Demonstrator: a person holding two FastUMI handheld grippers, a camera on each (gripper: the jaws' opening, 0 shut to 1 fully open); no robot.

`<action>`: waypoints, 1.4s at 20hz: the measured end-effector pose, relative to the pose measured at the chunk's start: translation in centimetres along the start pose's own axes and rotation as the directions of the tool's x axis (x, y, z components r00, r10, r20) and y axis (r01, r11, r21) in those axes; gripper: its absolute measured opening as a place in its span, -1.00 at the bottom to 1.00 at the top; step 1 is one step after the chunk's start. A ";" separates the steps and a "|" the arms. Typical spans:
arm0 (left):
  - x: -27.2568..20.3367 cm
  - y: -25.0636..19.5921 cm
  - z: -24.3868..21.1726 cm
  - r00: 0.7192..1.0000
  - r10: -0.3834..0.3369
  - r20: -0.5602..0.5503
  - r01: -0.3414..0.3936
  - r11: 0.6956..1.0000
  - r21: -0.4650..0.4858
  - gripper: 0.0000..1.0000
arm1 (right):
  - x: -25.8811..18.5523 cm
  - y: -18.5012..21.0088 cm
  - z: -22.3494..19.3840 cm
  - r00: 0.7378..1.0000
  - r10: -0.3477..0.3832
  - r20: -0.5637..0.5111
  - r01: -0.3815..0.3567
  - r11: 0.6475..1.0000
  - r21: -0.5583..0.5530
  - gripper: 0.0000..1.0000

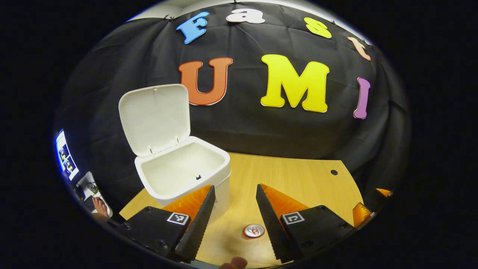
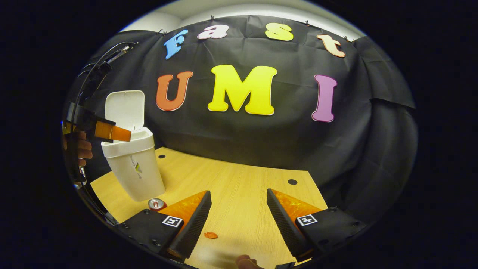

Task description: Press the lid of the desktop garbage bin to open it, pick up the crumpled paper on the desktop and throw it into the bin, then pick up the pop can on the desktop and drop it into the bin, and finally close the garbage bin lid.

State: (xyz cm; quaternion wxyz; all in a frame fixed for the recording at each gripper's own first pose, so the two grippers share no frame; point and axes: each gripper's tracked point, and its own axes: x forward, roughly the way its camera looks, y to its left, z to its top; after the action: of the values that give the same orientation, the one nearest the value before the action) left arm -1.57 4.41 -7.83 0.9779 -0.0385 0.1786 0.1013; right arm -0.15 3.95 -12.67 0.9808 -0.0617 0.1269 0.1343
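Note:
The white desktop bin [image 1: 183, 168] stands on the wooden table [image 1: 298, 179] with its lid [image 1: 155, 116] tipped up and back, open. What shows of its inside looks bare. My left gripper [image 1: 235, 186] is open and empty, up beside the bin's right rim. Below it the pop can [image 1: 254, 231] stands upright on the table, seen from above. In the right gripper view the left gripper [image 2: 125, 134] hovers at the rim of the bin [image 2: 134, 164], and the can [image 2: 157, 204] sits at the bin's foot. My right gripper [image 2: 238, 191] is open and empty above the table's middle.
A small orange scrap [image 2: 211, 235] lies on the table [image 2: 231, 175] by my right gripper's left finger. A dark hole [image 2: 292, 182] marks the tabletop near its far edge. A hand [image 2: 80, 147] holds the left gripper. A lit screen [image 1: 65, 157] stands far left.

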 end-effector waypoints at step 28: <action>3.2 2.4 -21.0 0.905 -0.109 -0.411 0.147 0.987 0.061 0.92 | 8.8 8.1 -22.5 0.732 0.063 -0.679 -0.087 0.996 -0.002 0.89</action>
State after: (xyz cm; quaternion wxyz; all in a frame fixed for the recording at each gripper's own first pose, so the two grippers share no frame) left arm -6.34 5.02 -28.69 0.9248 -0.0260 0.3791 0.0185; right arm 0.58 10.37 -37.28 0.8600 -0.1175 0.4753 0.1442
